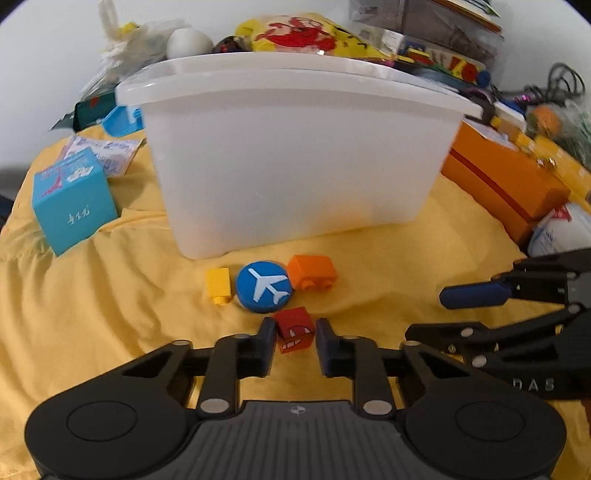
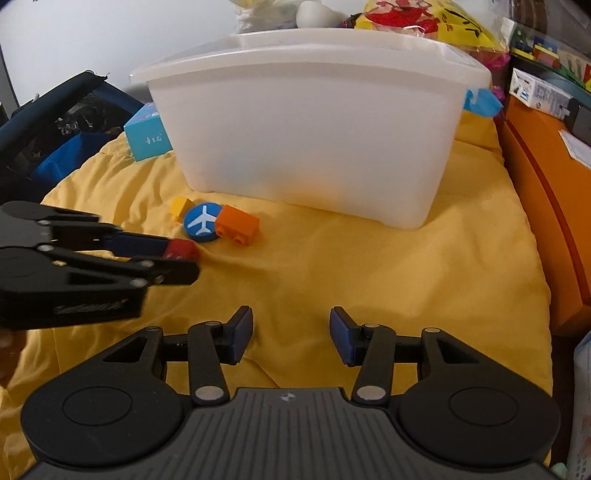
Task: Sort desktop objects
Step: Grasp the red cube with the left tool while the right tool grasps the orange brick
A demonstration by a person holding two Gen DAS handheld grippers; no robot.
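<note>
L gripper (image 1: 295,334) angled down toward the cloth, jaws either side of the red cube (image 1: 294,332). Pads look to be touching or very nearly touching its sides; can't say for sure it's clamped, but from the R cam the cube (image 2: 181,249) sits right at the fingertips of the L gripper (image 2: 184,258), tight fit. No earlier pic to compare.

R gripper (image 2: 291,334) also tilted down, low over bare cloth, jaws apart w/ nothing between them. In the L cam it comes in from the right edge, one blue pad (image 1: 472,295) visible, near the cloth, well apart from the toys.

Toys: red cube lies on the yellow cloth (image 1: 110,295), just in front of a row of three: yellow brick (image 1: 218,286), blue disc (image 1: 264,287) w/ white plane on it, orange brick (image 1: 312,273). Disc touches or nearly touches both bricks. Row sits just in front of the white bin (image 1: 295,155).

Surface: wrinkled yellow cloth over the desk. Teal box (image 1: 74,206) left of bin, tilted. Orange box (image 1: 509,184) on the right. Behind the bin: clutter — yellow/red bag (image 1: 310,35), white round thing (image 1: 188,42), cables, packets. Blue clip (image 2: 480,101) at the bin's far side. Plain white wall behind. Dark bag (image 2: 55,122) at left in R cam.
</note>
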